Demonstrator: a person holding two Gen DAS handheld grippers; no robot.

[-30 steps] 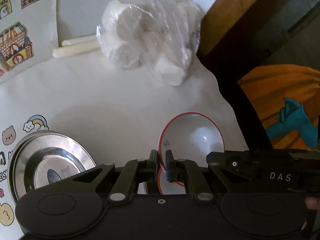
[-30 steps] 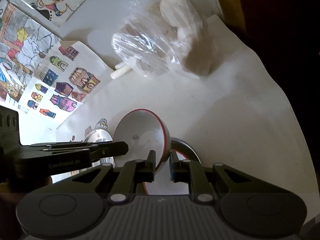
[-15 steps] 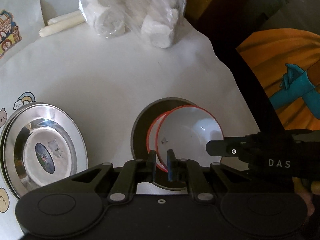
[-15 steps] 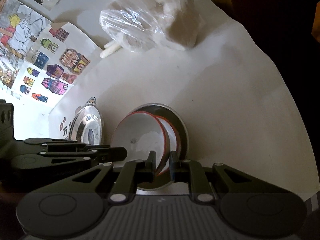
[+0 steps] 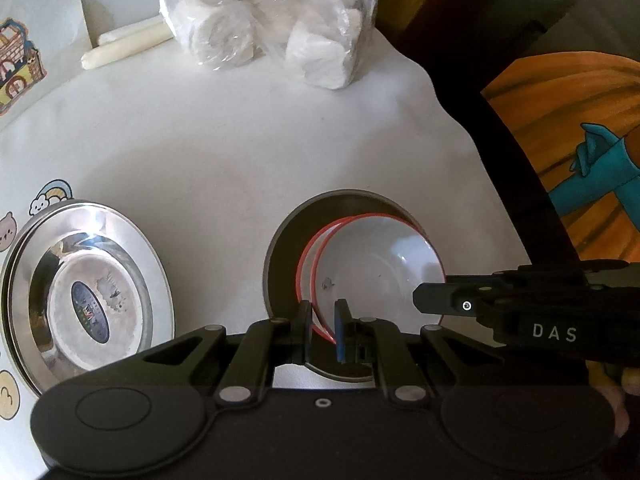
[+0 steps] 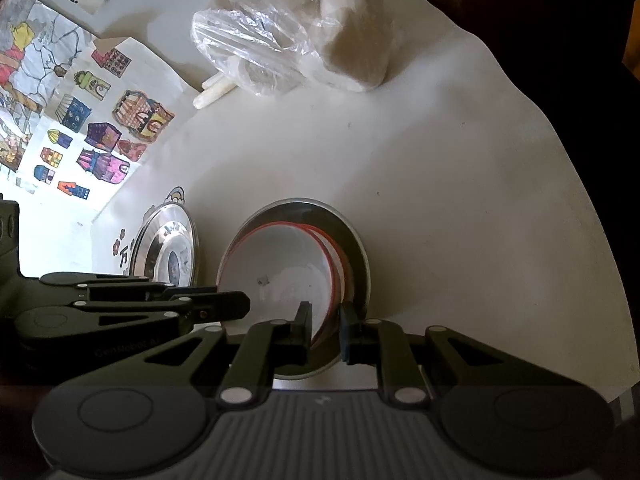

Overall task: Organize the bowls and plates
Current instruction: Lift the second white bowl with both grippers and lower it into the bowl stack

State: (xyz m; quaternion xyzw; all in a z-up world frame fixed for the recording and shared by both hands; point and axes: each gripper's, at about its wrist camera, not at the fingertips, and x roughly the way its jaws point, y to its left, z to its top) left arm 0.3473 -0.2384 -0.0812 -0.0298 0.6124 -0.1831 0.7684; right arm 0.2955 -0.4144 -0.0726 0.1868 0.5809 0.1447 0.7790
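Observation:
A white bowl with a red rim (image 5: 376,268) sits nested in a second red-rimmed bowl, both inside a steel plate (image 5: 288,240) on the white table. My left gripper (image 5: 322,326) has its fingers either side of the bowl's near-left rim with a small gap showing. My right gripper (image 6: 325,330) likewise straddles the bowl (image 6: 280,276) at its right rim, fingers slightly apart. The right gripper's body shows at the right of the left wrist view (image 5: 520,304). A second steel plate (image 5: 80,296) lies to the left.
A clear plastic bag of white rolls (image 5: 272,28) and a cream stick (image 5: 128,46) lie at the back. Cartoon stickers (image 6: 120,120) cover the left wall and table. The table edge (image 5: 472,152) drops off on the right beside dark furniture.
Both grippers lowered the red-rimmed bowl from tilted in the air into the bowl on the steel plate. The fingers of both have eased apart at the rim.

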